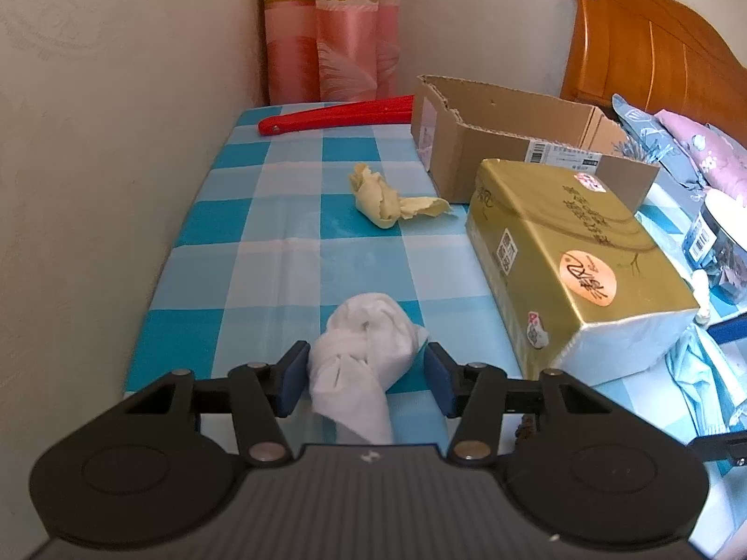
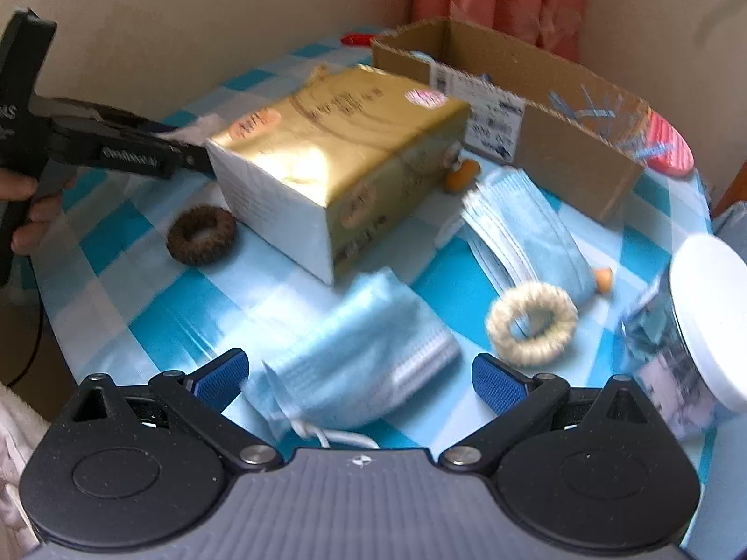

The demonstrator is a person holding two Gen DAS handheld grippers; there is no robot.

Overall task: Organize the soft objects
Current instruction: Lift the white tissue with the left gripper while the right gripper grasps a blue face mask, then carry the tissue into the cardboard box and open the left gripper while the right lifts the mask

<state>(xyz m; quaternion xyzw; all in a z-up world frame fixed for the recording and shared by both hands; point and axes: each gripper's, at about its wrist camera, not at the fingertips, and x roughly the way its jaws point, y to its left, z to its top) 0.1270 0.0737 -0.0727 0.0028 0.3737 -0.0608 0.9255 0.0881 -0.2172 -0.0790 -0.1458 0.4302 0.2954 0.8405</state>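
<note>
A crumpled white cloth [image 1: 362,354], soft and knotted, lies between the spread fingers of the left gripper [image 1: 366,380]; the left pad sits close against it, the right pad stands just off it, so the gripper is apart, not clamped. Ahead of it a wrinkled yellow rag [image 1: 390,198] rests on the worktop [image 1: 261,233], covered in glossy blue-and-white checked cloth, against a pale wall with pink curtains [image 1: 334,28]. To its right stand a shiny gold box [image 1: 565,256] and a torn cardboard box [image 1: 509,135]. The right gripper [image 2: 359,380] is wide apart over a pleated blue face mask [image 2: 369,354]; ahead to the left lies a brown woven ring [image 2: 201,235], to the right a cream woven ring [image 2: 532,324].
</note>
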